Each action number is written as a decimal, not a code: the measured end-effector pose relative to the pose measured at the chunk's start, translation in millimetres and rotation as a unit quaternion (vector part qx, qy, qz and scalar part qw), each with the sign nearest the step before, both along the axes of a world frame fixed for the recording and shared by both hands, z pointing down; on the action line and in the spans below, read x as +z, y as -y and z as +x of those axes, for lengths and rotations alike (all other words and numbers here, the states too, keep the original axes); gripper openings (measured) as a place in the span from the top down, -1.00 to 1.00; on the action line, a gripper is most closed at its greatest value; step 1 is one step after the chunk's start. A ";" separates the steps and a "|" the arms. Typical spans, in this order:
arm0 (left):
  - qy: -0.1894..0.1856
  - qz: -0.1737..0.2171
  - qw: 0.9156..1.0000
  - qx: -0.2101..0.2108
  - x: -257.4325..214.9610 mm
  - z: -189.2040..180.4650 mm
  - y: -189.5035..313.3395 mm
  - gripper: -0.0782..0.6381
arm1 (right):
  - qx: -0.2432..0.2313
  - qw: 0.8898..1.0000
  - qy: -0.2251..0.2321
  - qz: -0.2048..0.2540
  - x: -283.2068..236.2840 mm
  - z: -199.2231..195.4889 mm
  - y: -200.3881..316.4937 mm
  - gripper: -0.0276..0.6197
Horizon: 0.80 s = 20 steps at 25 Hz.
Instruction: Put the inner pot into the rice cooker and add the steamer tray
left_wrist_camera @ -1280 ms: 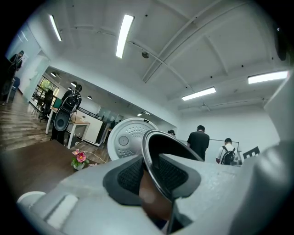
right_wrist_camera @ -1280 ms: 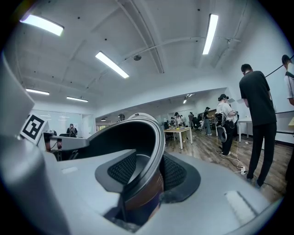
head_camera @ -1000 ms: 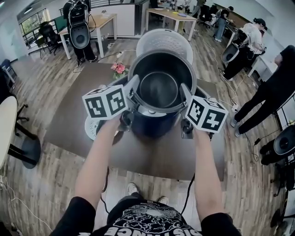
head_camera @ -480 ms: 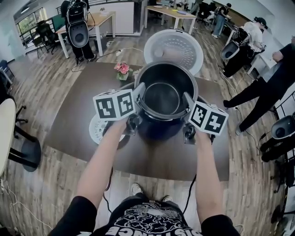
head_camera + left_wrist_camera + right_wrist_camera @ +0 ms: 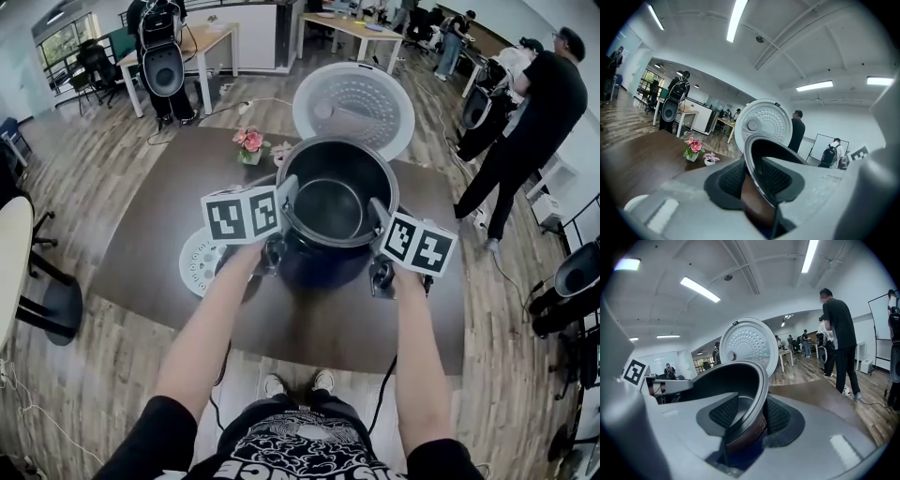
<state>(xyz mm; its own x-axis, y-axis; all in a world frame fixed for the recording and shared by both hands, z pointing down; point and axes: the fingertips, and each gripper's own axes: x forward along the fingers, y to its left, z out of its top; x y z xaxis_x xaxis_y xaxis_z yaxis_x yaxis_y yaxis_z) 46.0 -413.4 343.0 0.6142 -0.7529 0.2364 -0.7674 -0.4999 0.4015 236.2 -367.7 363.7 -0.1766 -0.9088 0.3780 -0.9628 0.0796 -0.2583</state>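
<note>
While the left tool (image 5: 287,190) and right tool (image 5: 379,212) are pinching opposite sides of its rim, the inner pot (image 5: 330,199) is sitting in the open rice cooker (image 5: 321,267), centre frame.

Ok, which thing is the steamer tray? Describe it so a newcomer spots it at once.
On the brown table, look left of the dark blue rice cooker, beside the person's left forearm. The steamer tray is the flat white disc dotted with small holes; unlike the white lid standing open behind the cooker, it lies flat on the tabletop.
</note>
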 end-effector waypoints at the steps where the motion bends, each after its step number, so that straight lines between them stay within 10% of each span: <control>1: 0.004 -0.001 1.000 -0.006 3.4 -1.1 0.9 0.48 | -0.005 1.000 -0.001 -0.002 3.5 -1.2 1.1 0.39; 20: 0.066 -0.038 0.996 -0.055 59.7 -16.0 2.5 0.46 | -0.073 0.997 -0.028 -0.025 49.4 -14.4 20.6 0.36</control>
<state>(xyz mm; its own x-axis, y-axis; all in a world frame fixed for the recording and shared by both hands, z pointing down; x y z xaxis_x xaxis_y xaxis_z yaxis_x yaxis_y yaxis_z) 30.0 -415.8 402.7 0.4887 -0.7912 0.3678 -0.8644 -0.3818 0.3272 221.7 -388.3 413.1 -0.2836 -0.8548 0.4346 -0.9547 0.2091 -0.2117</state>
